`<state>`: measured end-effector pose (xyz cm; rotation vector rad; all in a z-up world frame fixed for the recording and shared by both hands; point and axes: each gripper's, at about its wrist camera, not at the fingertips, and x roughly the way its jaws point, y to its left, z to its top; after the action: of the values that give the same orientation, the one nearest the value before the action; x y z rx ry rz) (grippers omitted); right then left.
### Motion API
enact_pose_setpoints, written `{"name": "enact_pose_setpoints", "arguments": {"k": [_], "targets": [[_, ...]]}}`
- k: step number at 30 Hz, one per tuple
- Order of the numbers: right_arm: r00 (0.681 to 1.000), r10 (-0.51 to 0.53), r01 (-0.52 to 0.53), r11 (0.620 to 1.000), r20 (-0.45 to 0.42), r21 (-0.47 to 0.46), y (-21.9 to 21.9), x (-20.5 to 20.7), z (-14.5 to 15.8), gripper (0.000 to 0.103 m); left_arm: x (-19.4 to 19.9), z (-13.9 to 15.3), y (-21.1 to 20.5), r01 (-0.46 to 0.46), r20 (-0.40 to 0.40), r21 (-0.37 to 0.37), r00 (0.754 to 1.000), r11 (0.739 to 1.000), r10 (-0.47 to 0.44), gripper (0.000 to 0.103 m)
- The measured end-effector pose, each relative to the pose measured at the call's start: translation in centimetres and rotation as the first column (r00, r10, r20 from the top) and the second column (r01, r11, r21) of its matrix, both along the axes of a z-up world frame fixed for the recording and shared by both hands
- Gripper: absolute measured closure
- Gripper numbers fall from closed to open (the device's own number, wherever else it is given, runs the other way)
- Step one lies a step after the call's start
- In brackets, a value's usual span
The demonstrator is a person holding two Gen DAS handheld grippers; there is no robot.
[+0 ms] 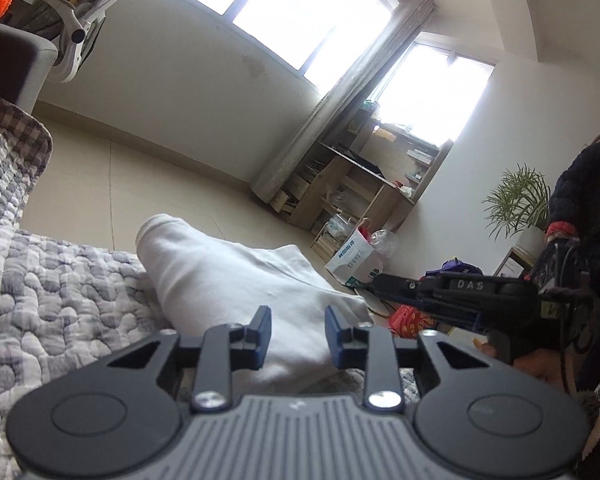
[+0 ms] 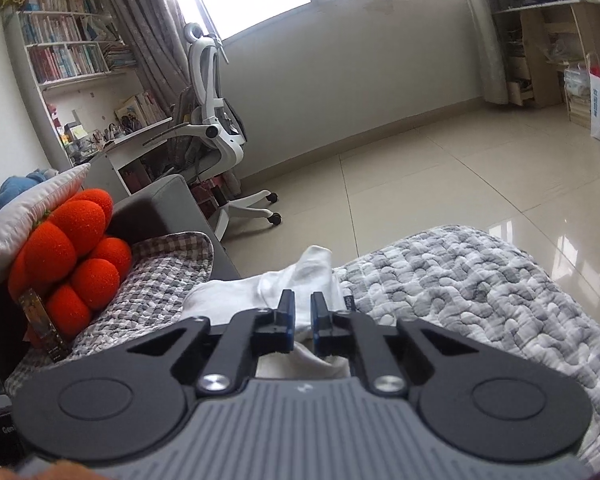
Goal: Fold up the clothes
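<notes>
A white garment lies bunched on the grey-and-white quilt. In the left wrist view my left gripper hovers low over it, open, its blue-padded fingers apart with smooth cloth showing behind the gap. In the right wrist view my right gripper has its jaws nearly together with a fold of the white garment pinched between the pads. The right gripper also shows from the side at the garment's right edge, held by a hand in a dark sleeve.
An orange plush cushion and a white pillow sit at the left on a checked cover. Beyond the quilt's edge is tiled floor with an office chair. A paper bag, wooden shelves and a potted plant stand farther off.
</notes>
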<state>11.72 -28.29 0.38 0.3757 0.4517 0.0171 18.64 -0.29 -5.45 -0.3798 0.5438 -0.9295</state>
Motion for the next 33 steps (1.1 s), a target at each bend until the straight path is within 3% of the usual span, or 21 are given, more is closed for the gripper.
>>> {"name": "enact_pose_setpoints", "arguments": {"k": [5,7,11,21,22,23,26,27,28,29,33], "targets": [[0.998,-0.012,0.007,0.996,-0.054,-0.086,2.6,1.5,-1.1,0.094,0.8,-0.6,0.2,0.024,-0.038,0.034,0.999,0.999,-0.023,0.073],[0.996,-0.037,0.027,0.993,-0.082,-0.114,3.0,1.9,-2.1,0.099,0.8,-0.7,0.3,0.036,-0.037,0.041,0.999,0.999,-0.035,0.073],[0.991,-0.070,0.058,0.993,-0.117,-0.103,2.7,1.6,-3.8,0.102,0.9,-0.8,0.5,0.059,-0.038,0.048,0.998,0.997,-0.057,0.073],[0.984,-0.099,0.075,0.984,-0.145,-0.161,3.7,-0.9,-3.6,0.102,1.0,-0.9,1.8,0.145,-0.050,0.075,0.989,0.987,-0.142,0.072],[0.983,-0.106,0.080,0.983,-0.150,-0.166,3.7,-1.0,-3.5,0.098,1.1,-0.9,2.1,0.150,-0.057,0.064,0.988,0.987,-0.147,0.072],[0.981,-0.118,0.091,0.982,-0.155,-0.166,3.6,-1.1,-3.4,0.086,1.2,-0.8,2.3,0.154,-0.065,0.051,0.986,0.987,-0.150,0.072],[0.977,-0.141,0.122,0.985,-0.160,-0.122,3.1,-1.5,-3.1,0.079,1.5,-0.8,3.2,0.159,-0.089,-0.001,0.983,0.987,-0.158,0.066],[0.978,-0.136,0.126,0.989,-0.161,-0.074,2.7,-1.7,-3.1,0.072,1.7,-0.8,3.6,0.156,-0.097,-0.030,0.983,0.987,-0.158,0.062],[0.978,-0.128,0.127,0.992,-0.163,-0.018,2.3,-1.9,-3.1,0.050,1.8,-0.8,4.0,0.152,-0.105,-0.058,0.982,0.987,-0.158,0.058],[0.978,-0.118,0.125,0.992,-0.170,0.031,2.1,-1.9,-3.3,0.040,2.1,-0.9,4.4,0.146,-0.118,-0.088,0.981,0.985,-0.156,0.055],[0.970,-0.079,0.125,0.973,-0.230,0.193,1.5,-1.8,-4.1,0.040,3.1,-1.4,5.1,0.101,-0.187,-0.152,0.974,0.983,-0.129,0.049]]}}
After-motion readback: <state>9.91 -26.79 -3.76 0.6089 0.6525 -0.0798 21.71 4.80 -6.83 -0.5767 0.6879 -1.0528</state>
